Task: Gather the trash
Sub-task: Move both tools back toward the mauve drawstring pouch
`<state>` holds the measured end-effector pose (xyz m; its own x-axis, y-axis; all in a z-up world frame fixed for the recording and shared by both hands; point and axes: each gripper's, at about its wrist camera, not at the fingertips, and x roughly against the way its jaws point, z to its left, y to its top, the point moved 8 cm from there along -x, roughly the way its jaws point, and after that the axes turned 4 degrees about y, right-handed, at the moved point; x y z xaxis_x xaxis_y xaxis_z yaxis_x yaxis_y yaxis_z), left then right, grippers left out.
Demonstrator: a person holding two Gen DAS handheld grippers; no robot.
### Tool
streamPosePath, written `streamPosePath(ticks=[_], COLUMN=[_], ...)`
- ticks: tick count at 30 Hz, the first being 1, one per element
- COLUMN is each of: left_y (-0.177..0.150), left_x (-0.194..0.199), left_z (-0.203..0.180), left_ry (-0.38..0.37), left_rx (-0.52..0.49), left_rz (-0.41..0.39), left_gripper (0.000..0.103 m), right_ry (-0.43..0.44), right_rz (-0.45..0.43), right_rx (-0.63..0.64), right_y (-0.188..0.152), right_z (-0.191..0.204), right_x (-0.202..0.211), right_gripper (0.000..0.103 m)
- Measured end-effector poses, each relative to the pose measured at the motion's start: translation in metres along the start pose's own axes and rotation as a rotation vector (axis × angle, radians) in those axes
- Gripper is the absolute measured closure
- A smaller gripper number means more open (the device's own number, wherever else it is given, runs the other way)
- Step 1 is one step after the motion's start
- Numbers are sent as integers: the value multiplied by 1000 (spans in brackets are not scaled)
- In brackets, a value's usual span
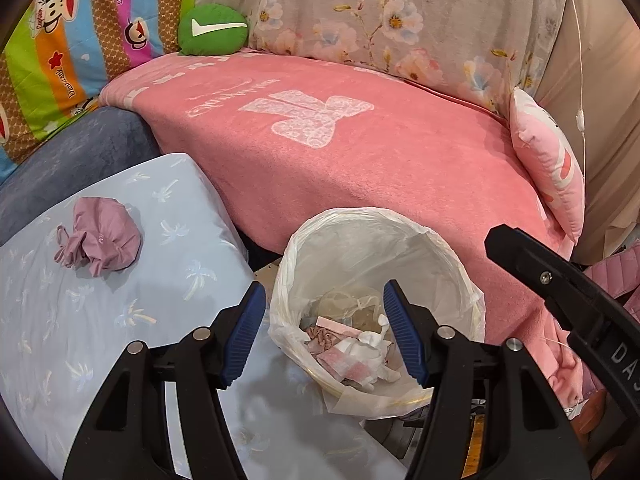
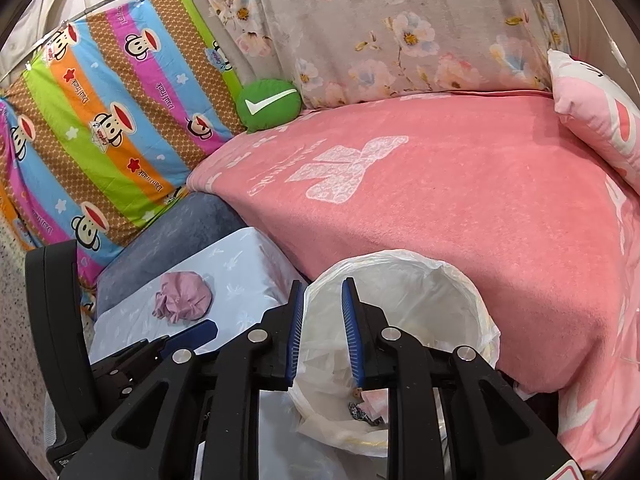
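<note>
The left gripper [image 1: 324, 334] hangs over the mouth of a small bin [image 1: 460, 276] lined with a thin white bag; its blue-padded jaws stand well apart with nothing between them. Down in the bin lies the trash [image 1: 356, 354] — crumpled white tissue, scraps of pink paper and a clear wrapper.

The right gripper [image 2: 322, 332] sits at the near left rim of the same bin [image 2: 476, 304]; its jaws are only a little apart, and the bag's rim passes between them; whether the pads pinch the plastic cannot be told from these views. In the left wrist view the right gripper's black arm crosses in from the right, just beside the bin.

To the left of the bin is a pale blue cushion [image 1: 100, 320] with a palm-tree print; on it, well apart from both grippers, rests a bunched mauve cloth [image 1: 100, 242] — a small drawstring pouch by the look of it.

Beyond the bin spreads a pink blanket [image 1: 360, 160] with a white pattern; at its far left corner sits a round green cushion [image 1: 212, 30] bearing a white tick; at its right edge leans a pink pillow [image 1: 548, 164]. A striped cartoon sheet [image 2: 108, 120] hangs at the far left; a flowered cloth [image 2: 400, 32] drapes behind.
</note>
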<state>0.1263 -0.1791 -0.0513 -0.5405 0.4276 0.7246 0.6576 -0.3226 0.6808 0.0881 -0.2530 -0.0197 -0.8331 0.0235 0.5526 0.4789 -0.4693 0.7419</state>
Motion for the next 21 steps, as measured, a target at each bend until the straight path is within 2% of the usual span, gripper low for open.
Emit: streamPosePath(ticks=[21], left_y=[-16], left_x=[6], left_z=[51], left_ry=[41], left_rx=[85], left_rz=[-1], left_gripper=[44], right_ry=[22], right_rz=[59], right_rx=[43], right_y=[-25], right_z=[33], right_x=[-20], right_gripper=[74])
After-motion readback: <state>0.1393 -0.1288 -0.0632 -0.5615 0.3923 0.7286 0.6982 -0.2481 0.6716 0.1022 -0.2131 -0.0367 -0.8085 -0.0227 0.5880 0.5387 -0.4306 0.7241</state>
